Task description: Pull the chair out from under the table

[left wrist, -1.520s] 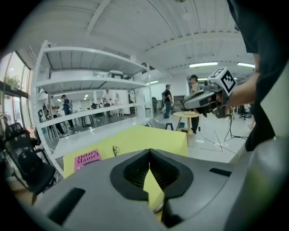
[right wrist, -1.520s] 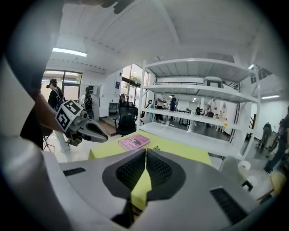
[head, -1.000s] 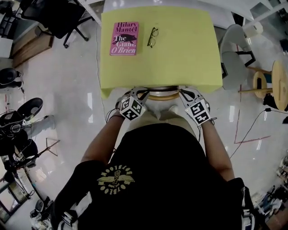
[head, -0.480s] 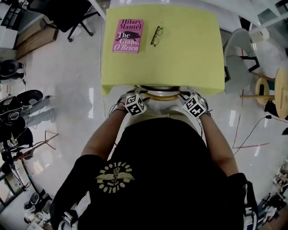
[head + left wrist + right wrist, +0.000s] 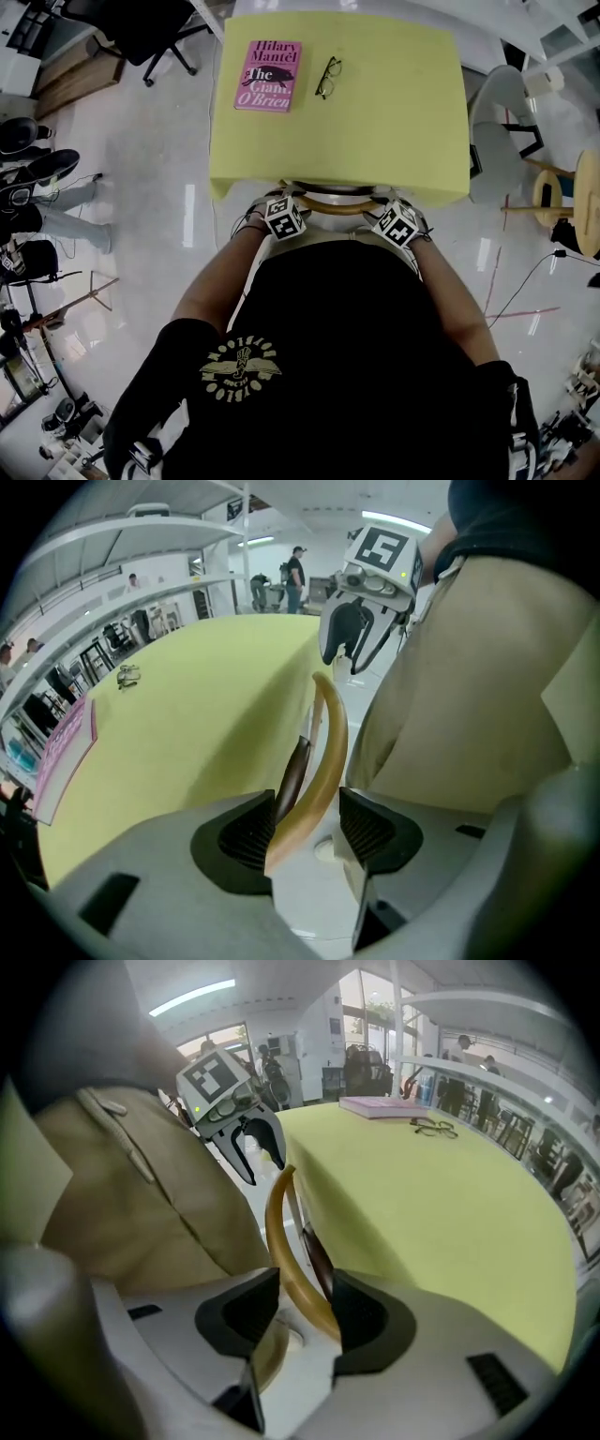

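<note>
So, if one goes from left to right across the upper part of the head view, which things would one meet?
black office chair → pink Hilary Mantel book → eyeglasses → white chair → wooden stool

floor [image 5: 141, 169]: glossy white — office chair [image 5: 131, 23]: black, top left | stool [image 5: 546, 187]: wooden, right

Yellow-green table [image 5: 375, 141] seen from above, w/ two items lying toward its far end: a pink paperback book [image 5: 268, 75], cover up, near the far L corner, & dark-framed glasses [image 5: 326, 76] just to the book's R, not touching it. Table stands on a glossy pale floor [image 5: 141, 197].
</note>
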`<state>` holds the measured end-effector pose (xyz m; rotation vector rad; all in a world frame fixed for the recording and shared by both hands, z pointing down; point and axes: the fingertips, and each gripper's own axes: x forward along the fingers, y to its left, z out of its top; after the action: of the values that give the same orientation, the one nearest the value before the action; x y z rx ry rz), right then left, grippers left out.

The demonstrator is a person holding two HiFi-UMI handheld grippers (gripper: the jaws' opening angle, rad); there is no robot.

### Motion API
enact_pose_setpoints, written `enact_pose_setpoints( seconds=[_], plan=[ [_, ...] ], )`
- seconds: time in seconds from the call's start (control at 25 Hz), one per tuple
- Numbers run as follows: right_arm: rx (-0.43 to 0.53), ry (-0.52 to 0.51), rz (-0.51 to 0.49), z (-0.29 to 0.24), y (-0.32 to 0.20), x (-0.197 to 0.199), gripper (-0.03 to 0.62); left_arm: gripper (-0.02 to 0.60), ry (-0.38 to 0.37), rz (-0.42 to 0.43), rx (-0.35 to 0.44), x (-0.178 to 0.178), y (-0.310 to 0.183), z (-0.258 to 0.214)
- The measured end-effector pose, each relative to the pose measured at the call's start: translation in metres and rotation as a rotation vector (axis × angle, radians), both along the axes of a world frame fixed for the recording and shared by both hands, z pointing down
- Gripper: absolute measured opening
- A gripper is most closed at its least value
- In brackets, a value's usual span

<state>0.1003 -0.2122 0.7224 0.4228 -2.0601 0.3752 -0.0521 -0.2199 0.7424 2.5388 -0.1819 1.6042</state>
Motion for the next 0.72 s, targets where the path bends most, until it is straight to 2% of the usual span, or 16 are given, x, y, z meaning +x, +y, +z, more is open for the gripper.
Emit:
enact_pose_setpoints(
  seconds=[0.16, 0.28, 0.44, 0.56, 0.72],
  plan=[
    [0.001, 0.038, -0.070, 0.015, 0.007, -0.005, 0.164, 0.199, -0.001, 0.006, -0.004, 0.003, -0.002, 0.005],
    [-0.009, 0.073, -0.119, 0.030, 0.012, -0.007, 0.176, 0.202, -0.021, 0.046, -0.005, 0.006, 0.000, 0.015],
    [-0.029, 0.116, -0.181, 0.048, 0.021, -0.007, 0.188, 0.209, -0.073, 0.102, -0.050, 0.004, 0.012, 0.031],
    [-0.043, 0.140, -0.208, 0.061, 0.021, -0.006, 0.192, 0.213, -0.082, 0.139, -0.076, 0.004, 0.015, 0.042],
    [-0.063, 0.152, -0.237, 0.074, 0.016, -0.009, 0.196, 0.215, -0.094, 0.131, -0.092, 0.004, 0.011, 0.052]
  ],
)
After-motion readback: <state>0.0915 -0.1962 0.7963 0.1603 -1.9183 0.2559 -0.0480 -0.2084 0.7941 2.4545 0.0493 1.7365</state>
